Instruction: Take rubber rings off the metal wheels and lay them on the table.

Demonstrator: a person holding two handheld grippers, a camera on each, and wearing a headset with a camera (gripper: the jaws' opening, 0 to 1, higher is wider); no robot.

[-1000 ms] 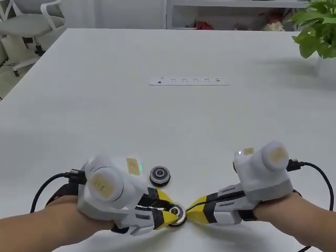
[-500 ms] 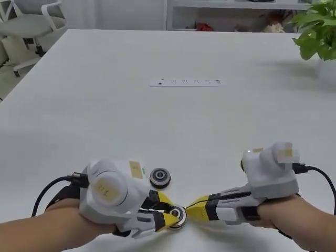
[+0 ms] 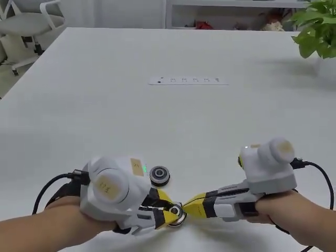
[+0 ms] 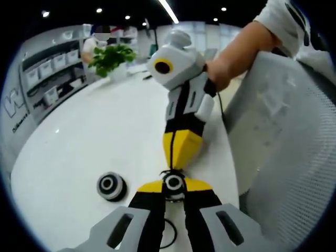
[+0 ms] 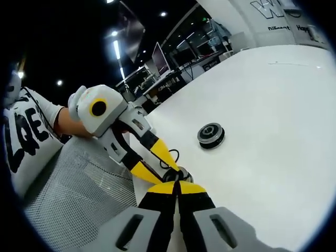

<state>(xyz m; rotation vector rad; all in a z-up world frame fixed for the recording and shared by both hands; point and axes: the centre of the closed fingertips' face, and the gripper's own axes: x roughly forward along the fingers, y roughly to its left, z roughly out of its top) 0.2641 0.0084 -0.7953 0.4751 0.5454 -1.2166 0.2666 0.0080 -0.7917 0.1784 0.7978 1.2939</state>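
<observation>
My left gripper (image 3: 173, 214) is shut on a small metal wheel (image 3: 176, 212), which it holds just above the table near the front edge. In the left gripper view the wheel (image 4: 173, 184) sits between the yellow jaws. My right gripper (image 3: 185, 206) comes in from the right, its jaws closed together at the wheel's rim, where a thin black rubber ring (image 4: 167, 171) shows at its tips (image 4: 173, 167). A second wheel (image 3: 159, 175) with its black ring lies flat on the table just behind. A loose black ring (image 5: 171, 155) lies on the table under the left gripper.
A white power strip (image 3: 189, 80) lies mid-table. A potted plant (image 3: 315, 29) stands at the far right corner and an office chair (image 3: 31, 26) at the far left. Cables trail from both grippers. The white table (image 3: 157, 121) stretches wide behind the wheels.
The right gripper's body has drifted slightly right and tilted, while its tips stay at the held wheel. The left gripper and the second wheel have held still.
</observation>
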